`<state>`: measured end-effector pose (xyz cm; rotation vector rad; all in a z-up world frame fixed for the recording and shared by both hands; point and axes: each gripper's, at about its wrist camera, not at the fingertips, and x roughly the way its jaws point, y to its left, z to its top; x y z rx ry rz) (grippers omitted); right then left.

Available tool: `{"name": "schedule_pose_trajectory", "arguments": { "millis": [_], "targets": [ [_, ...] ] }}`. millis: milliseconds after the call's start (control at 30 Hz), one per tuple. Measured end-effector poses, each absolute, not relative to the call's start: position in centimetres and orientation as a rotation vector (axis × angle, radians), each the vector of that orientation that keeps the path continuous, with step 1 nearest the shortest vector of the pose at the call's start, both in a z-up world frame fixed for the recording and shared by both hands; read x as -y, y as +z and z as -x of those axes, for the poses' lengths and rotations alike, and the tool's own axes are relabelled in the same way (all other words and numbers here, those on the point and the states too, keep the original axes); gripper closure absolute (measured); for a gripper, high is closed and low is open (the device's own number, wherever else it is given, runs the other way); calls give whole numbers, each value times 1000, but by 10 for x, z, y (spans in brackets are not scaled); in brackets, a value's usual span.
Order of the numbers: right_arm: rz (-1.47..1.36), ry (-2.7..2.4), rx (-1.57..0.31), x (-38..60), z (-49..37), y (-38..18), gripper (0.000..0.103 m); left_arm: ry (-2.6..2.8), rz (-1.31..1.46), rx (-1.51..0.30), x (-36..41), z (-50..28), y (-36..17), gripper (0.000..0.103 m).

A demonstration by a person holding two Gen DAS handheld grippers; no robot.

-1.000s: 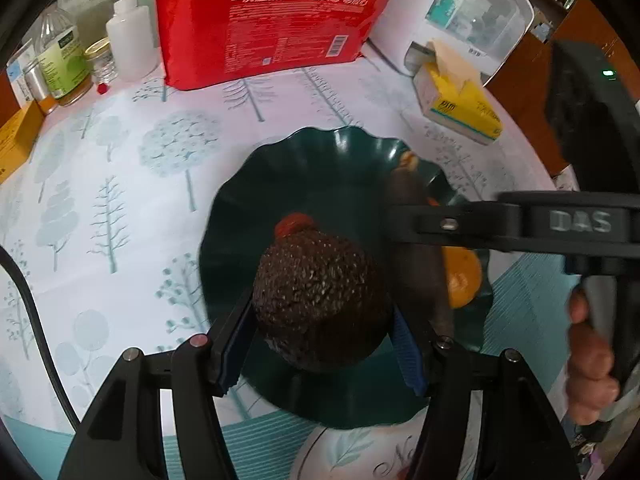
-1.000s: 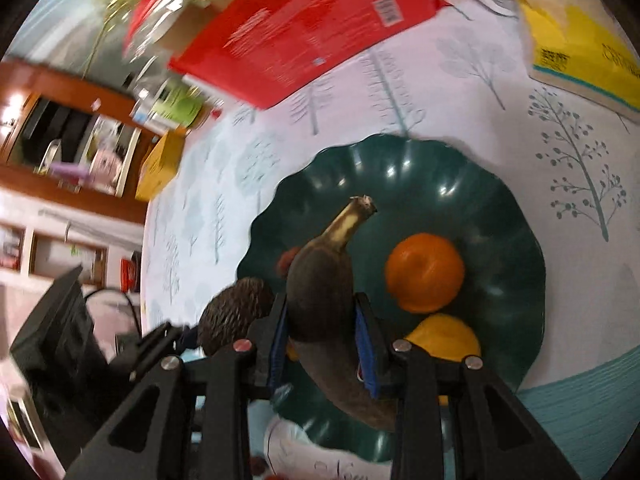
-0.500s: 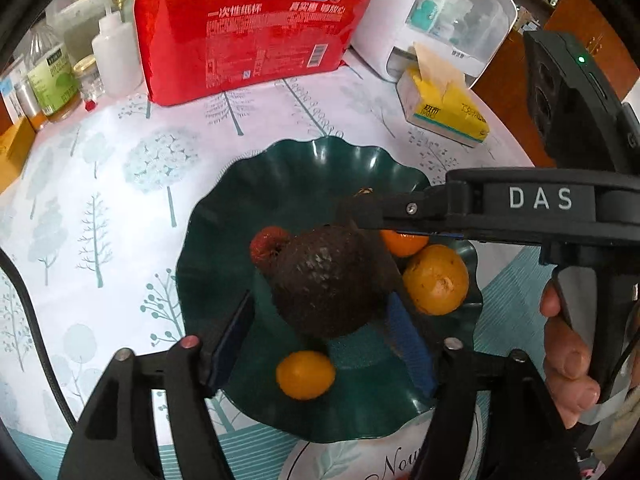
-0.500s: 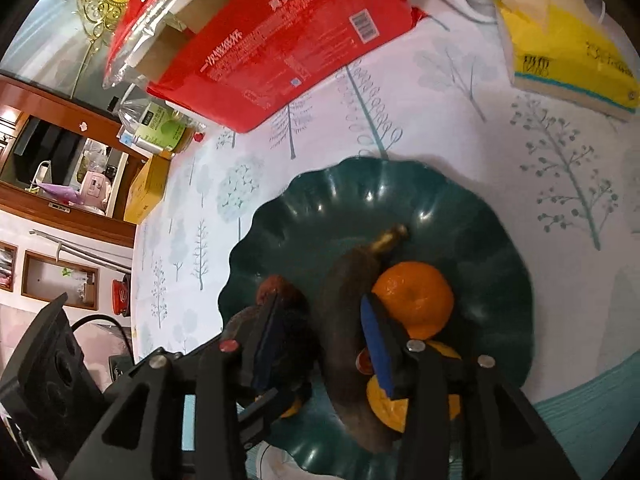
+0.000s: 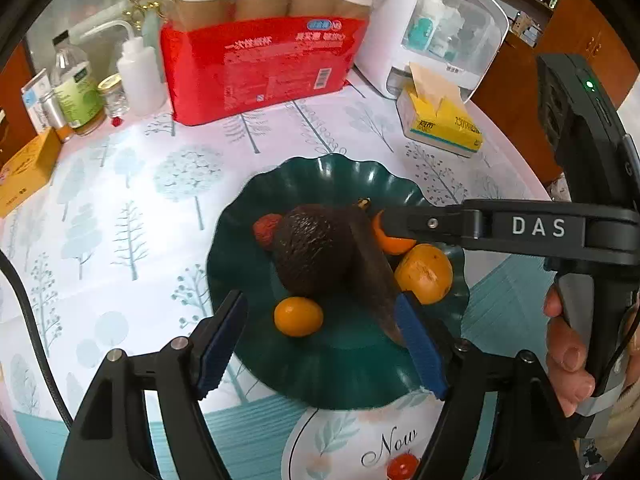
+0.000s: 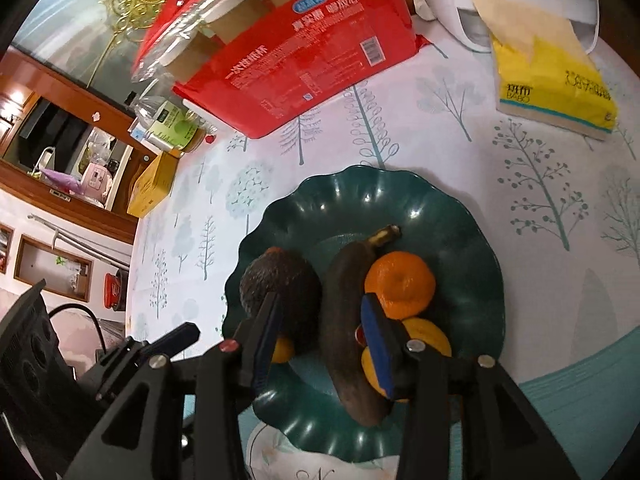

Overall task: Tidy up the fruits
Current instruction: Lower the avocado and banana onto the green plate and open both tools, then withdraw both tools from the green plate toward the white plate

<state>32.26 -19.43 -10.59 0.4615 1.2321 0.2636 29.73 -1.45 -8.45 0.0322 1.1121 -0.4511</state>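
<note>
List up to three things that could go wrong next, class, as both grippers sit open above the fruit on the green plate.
1. The avocado leans against the dark banana; nudging either could roll it onto the small orange fruit.
2. The right gripper straddles the banana, so lifting off carelessly could drag it.
3. The left gripper and right gripper are crowded over the green plate and could collide.

A dark green plate (image 5: 320,380) holds a brown-black avocado (image 5: 312,248), a blackened banana (image 6: 344,320) and an orange tangerine (image 6: 400,284). The tabletop (image 5: 120,208) is white with pale teal trees. At the frame's top stands a red pack (image 5: 260,68); upper right, a yellow tissue box (image 5: 444,124).
</note>
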Motion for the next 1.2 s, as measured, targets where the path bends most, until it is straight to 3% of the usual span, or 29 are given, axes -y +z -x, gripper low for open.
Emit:
{"name": "schedule_pose_trajectory", "arguments": {
  "millis": [700,1200],
  "targets": [
    [-248,326,-1112,170,-235,-27,61,-333,-1,-1018,-17,-212,-14,25],
    [-111,393,-1051,156,-144,-11,61,-215,65,-977,-43,-121,-5,25]
  ]
}}
